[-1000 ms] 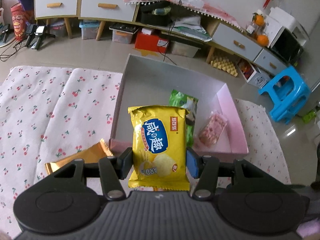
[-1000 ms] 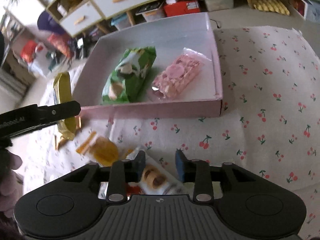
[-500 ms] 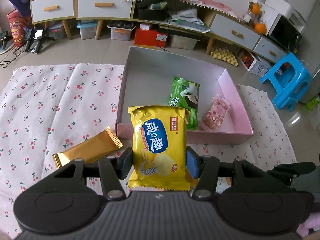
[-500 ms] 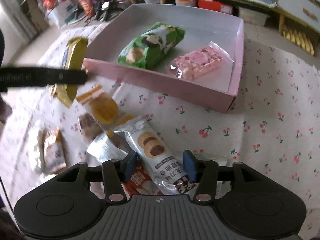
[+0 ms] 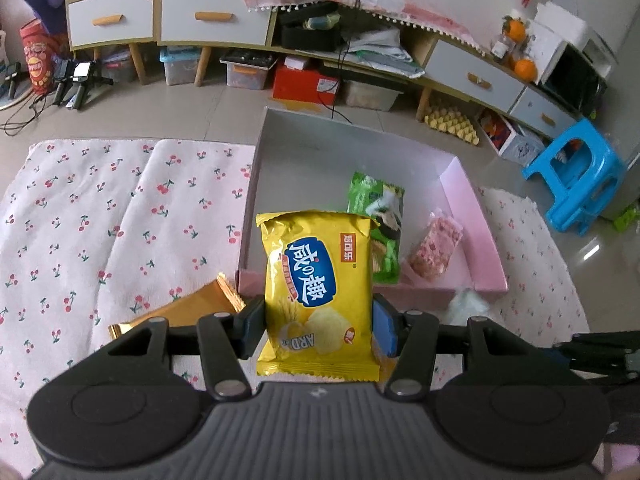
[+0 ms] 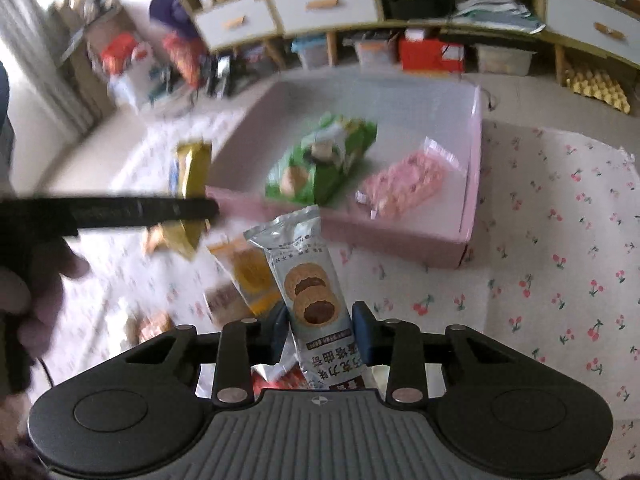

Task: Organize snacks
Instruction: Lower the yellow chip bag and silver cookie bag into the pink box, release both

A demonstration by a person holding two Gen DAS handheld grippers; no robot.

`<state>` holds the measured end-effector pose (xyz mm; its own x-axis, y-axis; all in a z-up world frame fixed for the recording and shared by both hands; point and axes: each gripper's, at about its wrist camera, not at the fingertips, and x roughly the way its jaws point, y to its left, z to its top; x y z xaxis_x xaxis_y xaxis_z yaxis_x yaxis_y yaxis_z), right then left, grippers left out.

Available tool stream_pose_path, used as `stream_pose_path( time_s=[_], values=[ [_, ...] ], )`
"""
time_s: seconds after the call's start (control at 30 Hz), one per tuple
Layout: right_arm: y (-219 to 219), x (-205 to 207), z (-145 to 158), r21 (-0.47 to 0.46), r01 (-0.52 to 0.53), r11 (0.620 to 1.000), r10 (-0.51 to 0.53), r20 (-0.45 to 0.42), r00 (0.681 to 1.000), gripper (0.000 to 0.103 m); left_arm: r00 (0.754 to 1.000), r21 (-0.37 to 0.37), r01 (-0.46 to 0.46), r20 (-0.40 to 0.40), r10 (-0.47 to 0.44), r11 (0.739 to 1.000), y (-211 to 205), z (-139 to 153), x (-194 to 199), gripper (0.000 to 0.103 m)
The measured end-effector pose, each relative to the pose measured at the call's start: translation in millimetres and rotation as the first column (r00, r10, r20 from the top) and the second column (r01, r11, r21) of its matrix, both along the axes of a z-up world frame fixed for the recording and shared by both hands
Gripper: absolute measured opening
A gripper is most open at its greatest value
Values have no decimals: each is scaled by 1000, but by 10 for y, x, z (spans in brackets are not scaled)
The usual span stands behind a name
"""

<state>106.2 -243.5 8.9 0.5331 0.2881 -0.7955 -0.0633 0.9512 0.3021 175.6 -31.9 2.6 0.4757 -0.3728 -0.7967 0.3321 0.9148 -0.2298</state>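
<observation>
My left gripper (image 5: 318, 330) is shut on a yellow chip bag (image 5: 318, 288) and holds it upright above the cherry-print cloth, just short of the pink box (image 5: 486, 236). The box holds a green snack pack (image 5: 380, 216) and a pink candy pack (image 5: 434, 254). My right gripper (image 6: 320, 330) is shut on a grey cookie packet (image 6: 310, 280), lifted off the cloth in front of the box (image 6: 472, 184). In the right wrist view the left gripper and its yellow bag (image 6: 192, 196) show at the left.
A gold wrapped bar (image 5: 180, 312) lies on the cloth left of the box. Several loose snacks, such as an orange packet (image 6: 248, 276), lie on the cloth under my right gripper. Beyond the box stand cabinets, storage bins and a blue stool (image 5: 576, 180).
My right gripper has shut on the grey cookie packet and lifted it off the pile, swinging toward the box. My left gripper still holds the yellow bag, pulled slightly back from the box.
</observation>
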Motion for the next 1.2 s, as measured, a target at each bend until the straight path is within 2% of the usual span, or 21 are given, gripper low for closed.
stream_pose_path(
  time_s=[0.1,0.2,0.4,0.6,0.7,0.87,1.03,1.2],
  values=[
    [-123,39,124,66,104,992,-107,44,993,34,1000,-30,-12,-8,12,999,-6,2,98,51],
    [-217,111,171,101,211,972,-220,83,972,33,999,-56,-30,-18,29,998,-38,-2,218,51],
    [-380,285,139,123,372,920,-385,109,916,33,998,-85,-43,44,47,995,-85,96,332,51],
    [-518,450,124,170,469,867,-496,195,846,33,995,-50,-77,56,79,996,-140,-44,449,51],
    [-545,509,112,185,480,858,-514,255,819,33,996,-53,-79,46,81,995,-200,-114,467,51],
    [-491,661,-43,102,483,870,-492,247,835,33,996,-12,-70,61,70,998,-301,-176,463,51],
    [-457,707,-212,94,472,877,-481,201,854,33,995,42,-75,76,71,996,-339,-229,469,51],
    [-461,688,-248,117,467,876,-481,181,858,33,994,22,-79,71,77,997,-270,-240,466,52]
  ],
)
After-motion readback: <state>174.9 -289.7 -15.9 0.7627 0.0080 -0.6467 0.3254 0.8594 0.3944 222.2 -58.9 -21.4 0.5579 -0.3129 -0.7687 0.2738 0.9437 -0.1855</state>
